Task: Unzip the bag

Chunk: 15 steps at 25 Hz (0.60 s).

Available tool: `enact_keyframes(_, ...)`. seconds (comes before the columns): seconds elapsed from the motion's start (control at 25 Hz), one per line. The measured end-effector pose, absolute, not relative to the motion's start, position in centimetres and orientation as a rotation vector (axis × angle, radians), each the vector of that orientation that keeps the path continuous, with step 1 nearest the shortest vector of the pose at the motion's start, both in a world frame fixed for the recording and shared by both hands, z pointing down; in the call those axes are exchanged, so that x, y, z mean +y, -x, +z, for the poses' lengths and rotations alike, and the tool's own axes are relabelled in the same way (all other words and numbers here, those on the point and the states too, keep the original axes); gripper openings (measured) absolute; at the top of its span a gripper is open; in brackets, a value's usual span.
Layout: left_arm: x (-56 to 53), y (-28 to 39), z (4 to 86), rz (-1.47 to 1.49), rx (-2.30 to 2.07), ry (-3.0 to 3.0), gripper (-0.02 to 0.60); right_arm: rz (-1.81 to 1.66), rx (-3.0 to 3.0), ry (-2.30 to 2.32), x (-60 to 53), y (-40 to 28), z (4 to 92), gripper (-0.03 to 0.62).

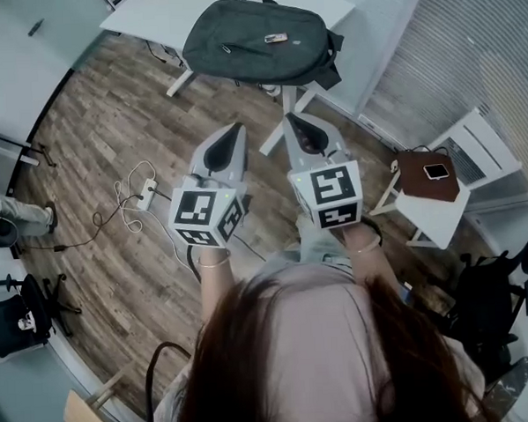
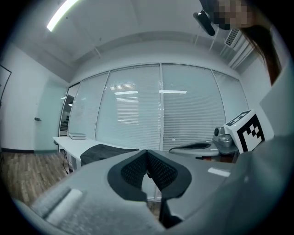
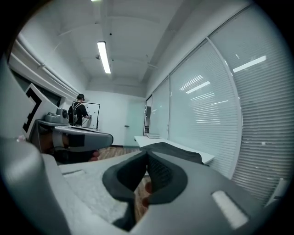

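Both tongs, left tongs (image 1: 236, 129) and right tongs (image 1: 291, 119), were closed and empty, side by side. Straight ahead, well apart, the bag (image 1: 255, 40) lay on the table (image 1: 148, 16), long axis crosswise, neither clearly nearer.

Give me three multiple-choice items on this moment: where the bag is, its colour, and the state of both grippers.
1. Where does the bag lie?
A. on the floor
B. on the white table
C. on a chair

2. What colour is the bag?
A. red
B. dark grey
C. yellow

3. How do the left gripper and the right gripper stand?
A. both shut, empty
B. both wide open
C. left shut on the bag

Answers: 1 B, the head view shows it flat on the tabletop. 2 B, its fabric is dark grey all over. 3 A, each gripper view shows the jaws together with nothing between, well short of the bag.
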<state>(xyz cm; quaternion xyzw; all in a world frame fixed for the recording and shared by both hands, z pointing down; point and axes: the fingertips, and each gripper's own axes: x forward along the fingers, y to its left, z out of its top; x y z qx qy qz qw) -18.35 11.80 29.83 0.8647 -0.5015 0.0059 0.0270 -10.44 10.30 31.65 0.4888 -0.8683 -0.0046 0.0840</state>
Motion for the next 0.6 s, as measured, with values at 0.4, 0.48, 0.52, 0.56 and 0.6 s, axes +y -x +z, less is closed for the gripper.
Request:
enact_keyframes(0.4,7.9,18.3,31.3,0.028,-1.516,-2.669,0.009,-0.002,-2.537,-1.463,6.4,11.1,34.0,0.005)
enact_keyframes(0.48,7.0,18.3,31.6,0.026,-1.515,-2.668,0.009,-0.009,-2.530,-1.458,5.6,11.3,34.4,0.012)
enact_keyframes(0.52,6.6,18.3,31.8,0.027,-1.515,-2.667,0.009,-0.010,-2.527,-1.454,5.2,11.4,34.7,0.014)
enact_keyframes(0.56,6.2,18.3,32.0,0.028,-1.513,-2.665,0.009,-0.009,-2.526,-1.450,4.7,11.6,34.9,0.015)
enact_keyframes(0.6,5.7,18.3,32.2,0.031,-1.511,-2.665,0.009,-0.006,-2.525,-1.446,4.3,11.8,35.1,0.018)
